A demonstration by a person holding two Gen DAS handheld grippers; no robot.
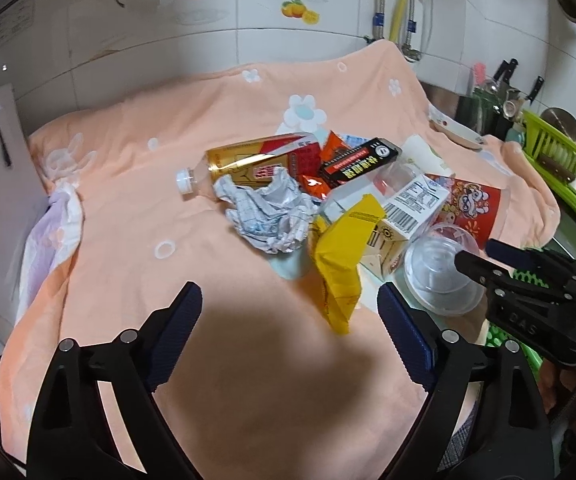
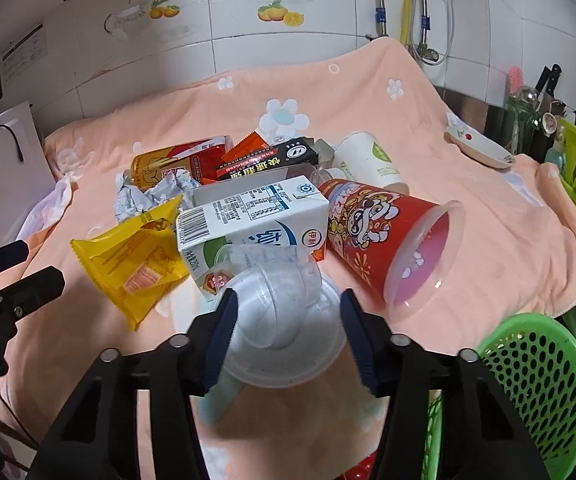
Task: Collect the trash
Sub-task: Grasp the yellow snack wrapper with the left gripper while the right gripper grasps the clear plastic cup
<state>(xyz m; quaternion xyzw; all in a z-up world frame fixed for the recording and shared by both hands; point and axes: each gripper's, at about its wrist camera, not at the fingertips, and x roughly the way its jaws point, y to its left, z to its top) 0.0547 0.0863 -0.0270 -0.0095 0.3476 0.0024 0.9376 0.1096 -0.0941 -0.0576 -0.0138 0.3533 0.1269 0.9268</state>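
Peach flowered cloth (image 2: 488, 240) covers a kitchen counter under white tile, litter heaped at its centre. Right gripper (image 2: 288, 320) stands with jaws apart on either side of a clear plastic dome lid (image 2: 283, 332), not yet closed on it; thin and springy, it looks likely to buckle, so its rim seems the safest hold. Left gripper (image 1: 290, 308) hangs wide apart, a yellow wrapper (image 1: 342, 264) just ahead. Right of the jaws, a green basket (image 2: 536, 392) shows nothing inside; a red cup (image 2: 384, 236) lies tipped, empty.

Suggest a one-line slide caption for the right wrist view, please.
Open right gripper straddling a clear domed lid before a trash pile on a peach towel.
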